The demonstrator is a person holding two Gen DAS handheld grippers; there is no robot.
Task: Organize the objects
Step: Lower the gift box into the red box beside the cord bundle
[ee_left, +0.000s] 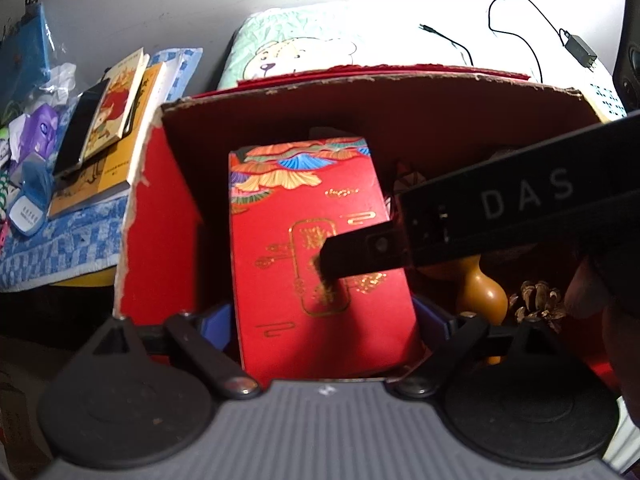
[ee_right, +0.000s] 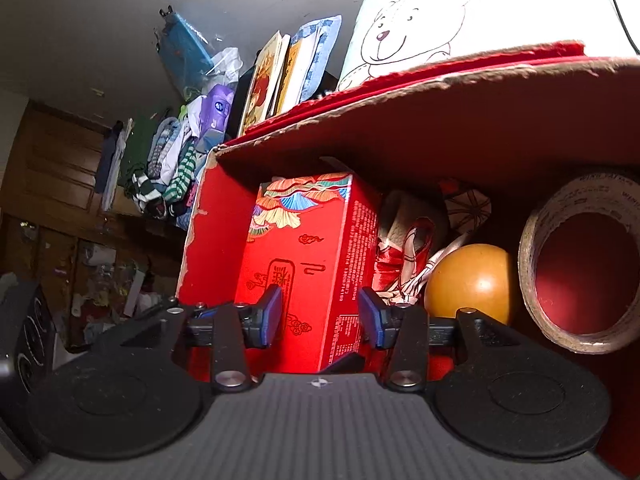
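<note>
A red gift box (ee_left: pixel 320 248) (ee_right: pixel 308 264) with gold print and coloured fans stands inside a large red cardboard carton (ee_left: pixel 160 220) (ee_right: pixel 212 240). My left gripper (ee_left: pixel 324 320) has its blue fingers (ee_left: pixel 218 320) pressed against the gift box's two sides and holds it. My right gripper (ee_right: pixel 320 314) comes in from the right as a black bar (ee_left: pixel 480 208). Its blue pads (ee_right: pixel 272 312) sit on the gift box's front face and side face, closed on its near corner.
Also in the carton are a tan gourd (ee_left: pixel 480 292) (ee_right: pixel 472 284), a pine cone (ee_left: pixel 538 304), a tape roll (ee_right: pixel 580 264) and a red patterned cloth item (ee_right: pixel 404 264). Books (ee_left: pixel 116 100) lie to the left, and a bear pillow (ee_left: pixel 300 48) sits behind. A hand (ee_left: pixel 588 288) is at the right.
</note>
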